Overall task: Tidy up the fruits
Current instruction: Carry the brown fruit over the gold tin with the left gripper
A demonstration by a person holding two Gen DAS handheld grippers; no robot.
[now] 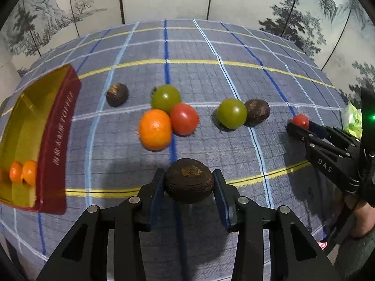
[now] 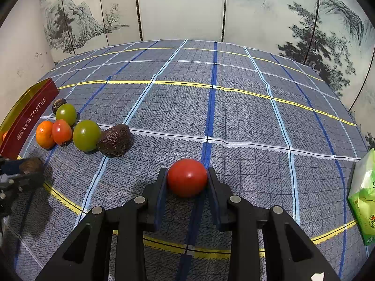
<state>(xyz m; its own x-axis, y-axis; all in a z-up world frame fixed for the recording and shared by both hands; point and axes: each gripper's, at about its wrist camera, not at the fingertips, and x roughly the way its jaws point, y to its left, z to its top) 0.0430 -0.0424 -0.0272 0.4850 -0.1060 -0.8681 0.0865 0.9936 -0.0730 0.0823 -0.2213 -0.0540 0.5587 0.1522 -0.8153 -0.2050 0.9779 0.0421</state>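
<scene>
Table is covered with a woven grey-blue plaid cloth (image 2: 234, 117), striped yellow, white and blue, slightly wrinkled. Painted folding screen (image 2: 182, 7) stands behind it.

Left gripper (image 1: 189, 182): black linkage arms, blue pads, jaws narrowed and clamped on a dark brown wrinkled fruit (image 1: 189, 179), oval, rough leathery skin with a tan scar on top. Pads press both of its sides; it casts a shadow on the cloth beneath.

Right gripper (image 2: 187, 178): same build, jaws nearly together and clamped on a small red tomato (image 2: 187, 177), smooth, glossy, round.

Loose fruits sit mid-table:
- orange mandarin (image 1: 155, 129), dimpled peel, touching a red tomato (image 1: 184, 118)
- green tomato (image 1: 166, 98) just behind those two
- second green tomato (image 1: 231, 113) touching a brown wrinkled fruit (image 1: 257, 112)
- another brown fruit (image 1: 117, 94) alone, nearer the tin

Far left: a rectangular tin (image 1: 56, 135), dark red outside with white lettering, gold shiny inside. Two mandarins (image 1: 23, 171) lie in its near corner.

Green plastic packet (image 2: 363, 196) lies at the right table edge.
</scene>
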